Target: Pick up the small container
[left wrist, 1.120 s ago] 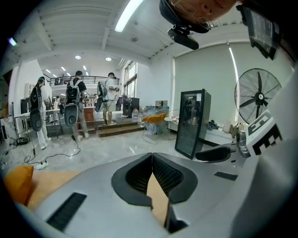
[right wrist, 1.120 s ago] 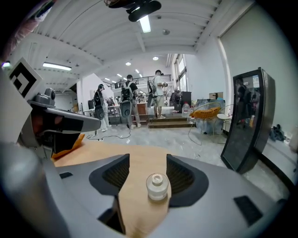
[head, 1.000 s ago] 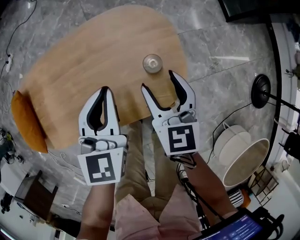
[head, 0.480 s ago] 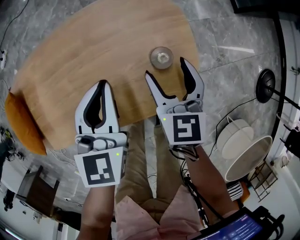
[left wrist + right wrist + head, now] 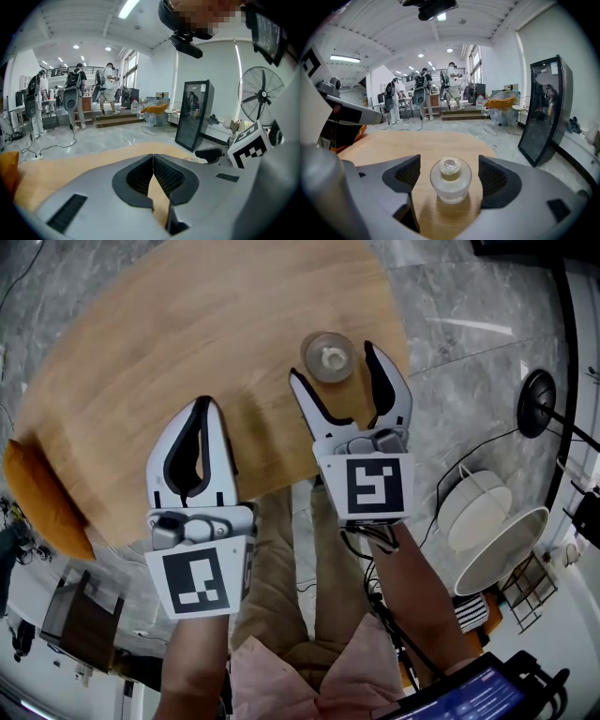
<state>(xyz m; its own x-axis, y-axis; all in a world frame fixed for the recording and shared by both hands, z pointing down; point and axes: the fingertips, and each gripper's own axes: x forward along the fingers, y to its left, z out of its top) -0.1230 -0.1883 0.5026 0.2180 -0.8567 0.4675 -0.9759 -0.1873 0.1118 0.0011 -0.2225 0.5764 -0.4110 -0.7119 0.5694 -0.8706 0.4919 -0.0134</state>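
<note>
The small container (image 5: 329, 357) is a clear round jar with a pale stopper. It stands upright near the right edge of the wooden table (image 5: 187, 362). In the right gripper view the small container (image 5: 450, 180) sits between the two pads, touching neither. My right gripper (image 5: 339, 365) is open, its fingertips on either side of the jar. My left gripper (image 5: 203, 414) is shut and holds nothing; it hovers over the table's near edge, to the left of the jar. In the left gripper view the pads (image 5: 161, 174) meet at their tips.
An orange cushion (image 5: 37, 502) lies at the table's left end. Right of the table, on the grey marble floor, stand a white lamp shade (image 5: 492, 545) and a black lamp base (image 5: 535, 401). The person's legs (image 5: 281, 587) are below the grippers. Several people stand far off in the hall.
My right gripper has moved forward toward the jar, and its fingertips now flank it. The left gripper has stayed shut and barely shifted.
</note>
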